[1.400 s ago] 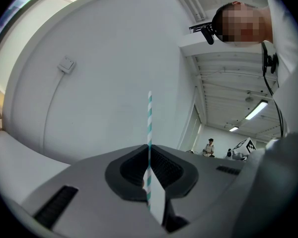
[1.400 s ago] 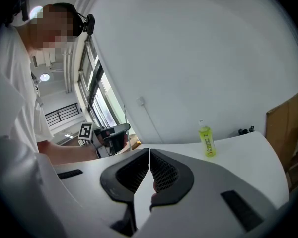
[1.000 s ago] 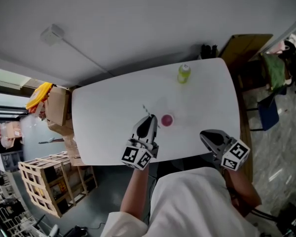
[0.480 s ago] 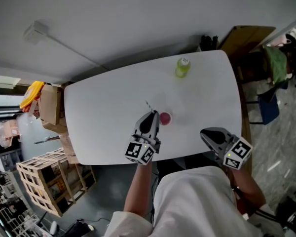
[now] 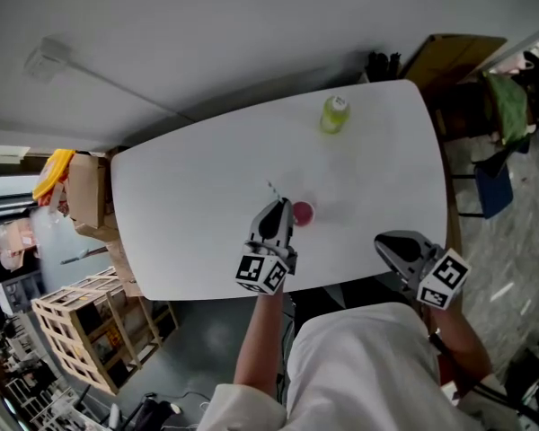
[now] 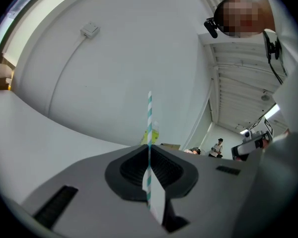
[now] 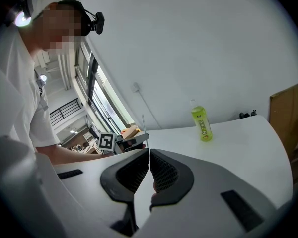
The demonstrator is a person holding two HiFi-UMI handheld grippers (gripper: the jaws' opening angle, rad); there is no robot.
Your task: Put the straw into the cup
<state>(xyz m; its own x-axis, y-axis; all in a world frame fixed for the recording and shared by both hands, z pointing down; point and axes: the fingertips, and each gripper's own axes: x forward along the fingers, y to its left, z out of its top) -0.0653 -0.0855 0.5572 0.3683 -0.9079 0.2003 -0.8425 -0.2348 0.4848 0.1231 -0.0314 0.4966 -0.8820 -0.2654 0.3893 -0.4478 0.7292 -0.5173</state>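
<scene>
Straw [image 6: 149, 128] clamped upright in left tool [image 5: 277, 208], just beside cup [image 5: 303, 212]. Right tool [image 5: 384, 243] closed, empty, at surface [image 5: 189, 205] near edge. Bottle [image 5: 333, 115] well apart.

The striped straw [image 6: 149, 118] looks like matt paper, the table [image 5: 198, 205] smooth white, the ribbed jaws dull plastic.

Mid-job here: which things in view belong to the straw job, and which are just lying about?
In the job: striped straw, held in the left tool; pink cup on the table.
Lying about: green bottle; right tool, shut and empty; cardboard box; wooden crate.
</scene>
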